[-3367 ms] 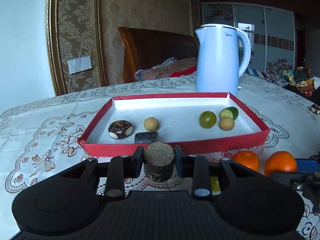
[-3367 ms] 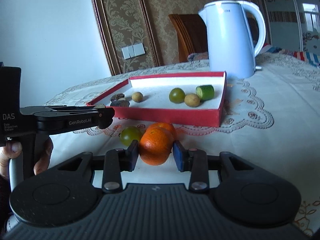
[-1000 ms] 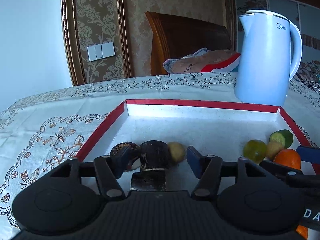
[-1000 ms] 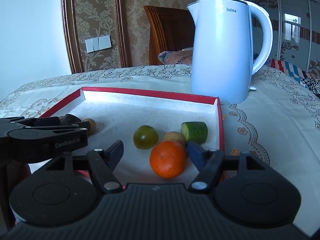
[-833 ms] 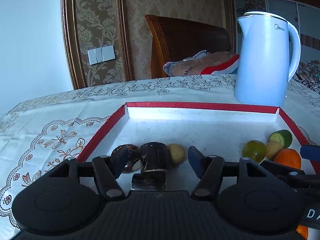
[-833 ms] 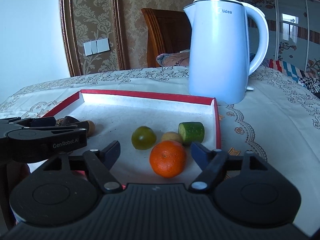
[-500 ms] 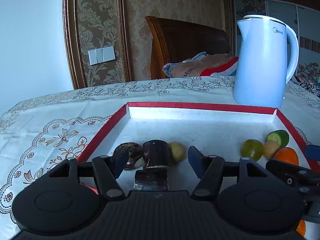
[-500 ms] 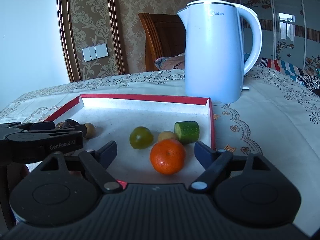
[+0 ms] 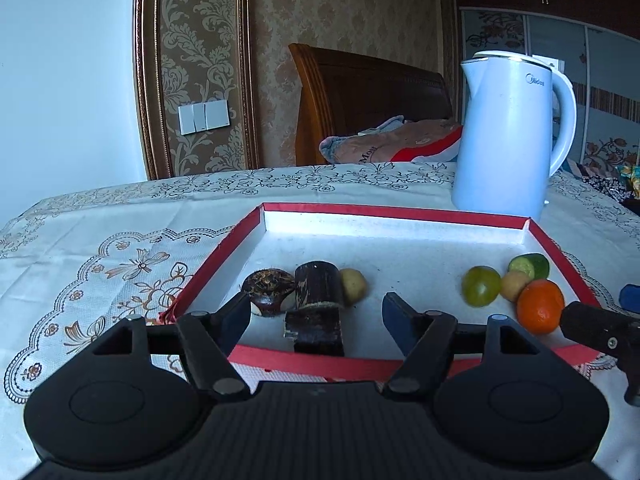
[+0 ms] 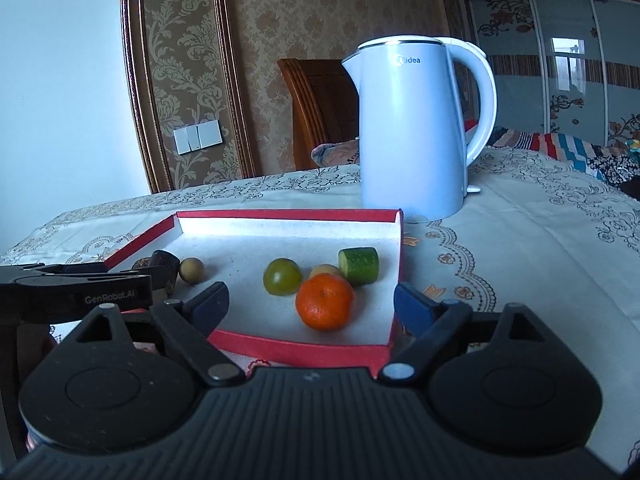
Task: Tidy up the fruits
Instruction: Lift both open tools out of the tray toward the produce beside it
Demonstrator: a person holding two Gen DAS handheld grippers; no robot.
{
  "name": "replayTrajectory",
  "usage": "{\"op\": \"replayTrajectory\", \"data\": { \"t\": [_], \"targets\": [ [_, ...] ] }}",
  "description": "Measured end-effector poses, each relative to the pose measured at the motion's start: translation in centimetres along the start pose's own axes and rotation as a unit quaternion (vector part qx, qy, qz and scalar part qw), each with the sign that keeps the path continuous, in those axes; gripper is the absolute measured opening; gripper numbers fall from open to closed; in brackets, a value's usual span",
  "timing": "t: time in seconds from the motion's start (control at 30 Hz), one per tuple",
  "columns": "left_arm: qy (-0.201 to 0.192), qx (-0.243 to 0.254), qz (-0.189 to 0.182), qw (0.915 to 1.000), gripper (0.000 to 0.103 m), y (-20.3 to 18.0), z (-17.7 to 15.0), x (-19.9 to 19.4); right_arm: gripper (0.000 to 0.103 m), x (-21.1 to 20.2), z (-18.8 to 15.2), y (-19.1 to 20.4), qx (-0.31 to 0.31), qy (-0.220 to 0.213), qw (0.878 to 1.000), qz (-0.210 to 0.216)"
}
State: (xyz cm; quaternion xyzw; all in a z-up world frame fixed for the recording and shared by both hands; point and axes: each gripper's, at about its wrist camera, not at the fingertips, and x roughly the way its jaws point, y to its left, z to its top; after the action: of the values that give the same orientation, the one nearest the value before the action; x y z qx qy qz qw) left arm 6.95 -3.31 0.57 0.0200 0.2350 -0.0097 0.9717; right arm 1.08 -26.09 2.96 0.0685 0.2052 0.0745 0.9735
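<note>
A red-rimmed white tray (image 9: 392,214) (image 10: 288,213) lies on the lace tablecloth. At its left lie a dark round fruit (image 9: 268,290), two dark cylinder pieces (image 9: 318,288) and a small tan fruit (image 9: 354,286). At its right lie a green fruit (image 10: 282,276), a tan fruit (image 10: 325,270), a cucumber piece (image 10: 359,265) and an orange (image 10: 325,301). My left gripper (image 9: 316,318) is open and empty, just before the dark pieces. My right gripper (image 10: 310,306) is open and empty, with the orange lying free between its fingers.
A white electric kettle (image 10: 416,132) stands on the table behind the tray's right far corner. A wooden chair (image 9: 368,100) with a cushion stands behind the table. The left gripper's body (image 10: 76,294) shows at the left of the right wrist view.
Both grippers have let go of their loads in the tray and drawn back slightly. The orange and the dark cylinder now rest in the tray. The jaws have opened wider.
</note>
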Motion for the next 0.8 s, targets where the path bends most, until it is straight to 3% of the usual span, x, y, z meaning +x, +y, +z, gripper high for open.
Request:
{"op": "replayTrajectory", "data": {
  "t": [0.2,0.27,0.47,0.8],
  "targets": [
    [0.004,-0.004,-0.019,0.9998,0.073,0.1,-0.7,-1.7,0.091,-0.9,-0.7,0.5,-0.017,0.0,1.0,0.002],
    [0.005,-0.002,-0.02,0.9998,0.079,0.2,-0.9,-2.1,0.091,-1.2,-0.9,0.6,-0.023,0.002,1.0,0.003],
    [0.002,-0.007,-0.011,0.9999,0.079,0.5,-0.9,-2.1,0.091,-3.0,-2.6,1.4,-0.049,0.033,0.998,0.037],
    [0.005,-0.013,-0.014,0.9998,0.079,0.8,-0.8,-2.2,0.091,-1.7,-3.3,3.9,-0.101,0.082,0.991,-0.006]
  ]
}}
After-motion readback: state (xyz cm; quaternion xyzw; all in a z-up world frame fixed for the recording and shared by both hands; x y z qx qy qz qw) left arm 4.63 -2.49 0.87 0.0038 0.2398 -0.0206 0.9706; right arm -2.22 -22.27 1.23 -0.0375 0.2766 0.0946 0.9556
